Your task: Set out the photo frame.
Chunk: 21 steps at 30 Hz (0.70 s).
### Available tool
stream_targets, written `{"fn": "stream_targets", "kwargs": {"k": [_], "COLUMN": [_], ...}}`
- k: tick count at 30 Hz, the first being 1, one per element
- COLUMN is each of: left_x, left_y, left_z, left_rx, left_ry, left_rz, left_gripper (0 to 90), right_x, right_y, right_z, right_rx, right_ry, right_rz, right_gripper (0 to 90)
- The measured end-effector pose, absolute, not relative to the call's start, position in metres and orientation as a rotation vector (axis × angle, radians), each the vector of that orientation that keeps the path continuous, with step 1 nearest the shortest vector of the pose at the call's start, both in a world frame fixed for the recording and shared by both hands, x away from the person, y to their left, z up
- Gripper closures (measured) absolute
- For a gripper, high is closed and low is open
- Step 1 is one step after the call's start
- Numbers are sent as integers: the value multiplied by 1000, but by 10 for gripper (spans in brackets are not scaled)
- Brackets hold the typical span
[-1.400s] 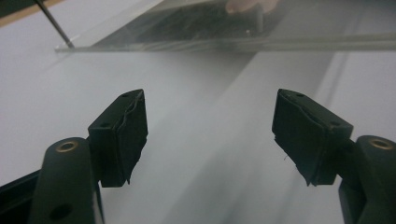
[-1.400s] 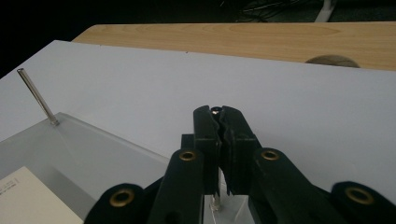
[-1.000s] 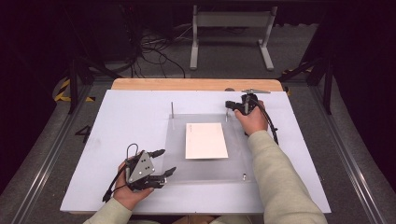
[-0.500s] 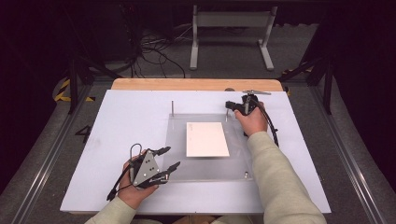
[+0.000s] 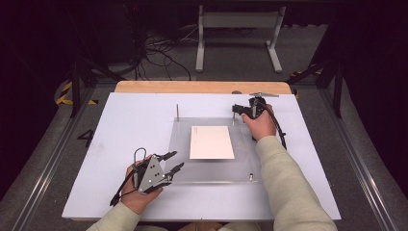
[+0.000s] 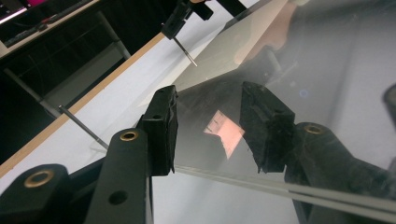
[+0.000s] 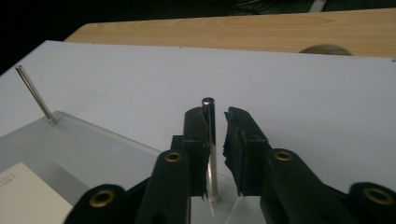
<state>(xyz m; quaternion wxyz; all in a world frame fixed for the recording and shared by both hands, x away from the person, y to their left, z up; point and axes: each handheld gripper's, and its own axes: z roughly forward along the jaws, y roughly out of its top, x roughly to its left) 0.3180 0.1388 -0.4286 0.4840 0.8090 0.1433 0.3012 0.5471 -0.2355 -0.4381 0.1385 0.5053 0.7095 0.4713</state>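
The upright steel pin [image 7: 208,149] at the clear plate's [image 5: 183,144] far right corner stands between the right tool's [image 7: 215,135] jaws, which have just been opening, seemingly touching only one pad. The left tool [image 5: 174,161], half-open and closing, empty, straddles the plate's near-left edge.

Left gripper [image 6: 208,128]: jaws apart, just been closing, straddling the near edge of a clear acrylic plate [image 6: 280,60]; white card [image 6: 224,133] between them; steel pin [image 6: 186,51] at twelve o'clock.
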Motion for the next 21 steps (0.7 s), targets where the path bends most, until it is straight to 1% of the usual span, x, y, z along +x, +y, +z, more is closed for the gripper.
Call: {"fn": "stream_targets", "kwargs": {"k": [6,9,11,21], "left_x": [320,322,323,325], "left_y": [141,142,143,145], "left_z": [-427,-426,-425,-423], "left_rx": [1971,1969,1971,1973], "left_ry": [358,369,374,382], "left_rz": [724,718,719,707], "left_gripper": [554,550,547,543], "right_x": [538,529,522,470], "right_y": [-241,-250,-256,-281], "right_z": [-427,-420,-416,-391], "right_rx": [1421,1396,1364,1147], "right_ry": [2050,2036,2040,2082], "right_rz": [1303,1339,1344,1408], "right_gripper": [697,633,613,576]}}
